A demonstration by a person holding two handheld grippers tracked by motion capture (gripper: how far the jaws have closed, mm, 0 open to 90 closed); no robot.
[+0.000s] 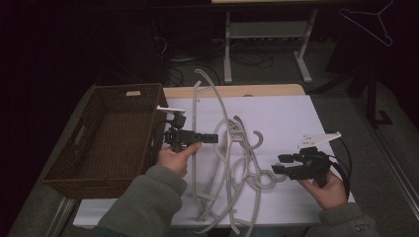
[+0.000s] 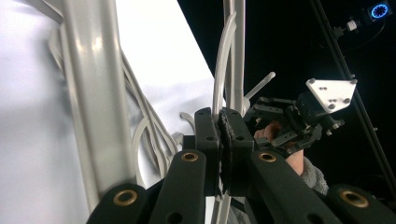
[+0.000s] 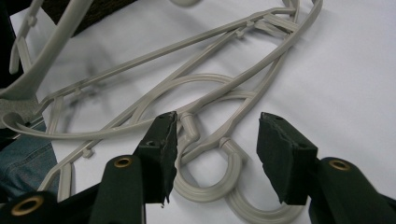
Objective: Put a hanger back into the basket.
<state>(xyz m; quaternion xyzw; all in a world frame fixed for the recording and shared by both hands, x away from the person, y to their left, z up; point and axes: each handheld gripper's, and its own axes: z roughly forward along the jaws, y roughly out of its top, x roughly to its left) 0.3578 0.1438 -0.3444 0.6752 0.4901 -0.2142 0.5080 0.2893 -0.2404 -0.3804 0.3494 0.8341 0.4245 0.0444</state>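
Left gripper lifting one hanger off the tangled pile; basket waits at left.

I read the wicker basket (image 1: 106, 136) as the drop spot, sitting open just left of the white table sheet (image 1: 291, 118). The hanger pile (image 1: 237, 168) sprawls mid-sheet; far right stays bare for manoeuvre. My left gripper (image 1: 210, 138) pinches a hanger (image 1: 197, 98), its jaws pressed onto the thin rod. My right gripper (image 1: 276, 164) hovers spread over hooks (image 3: 219, 177), near edge close.

One brown wicker basket (image 1: 101, 136) sits at the left of the high view. Several grey plastic hangers (image 1: 232, 163) lie tangled at the centre; an exact count is unclear. Two grippers, one (image 1: 210, 138) left of centre, one (image 1: 277, 164) lower right.
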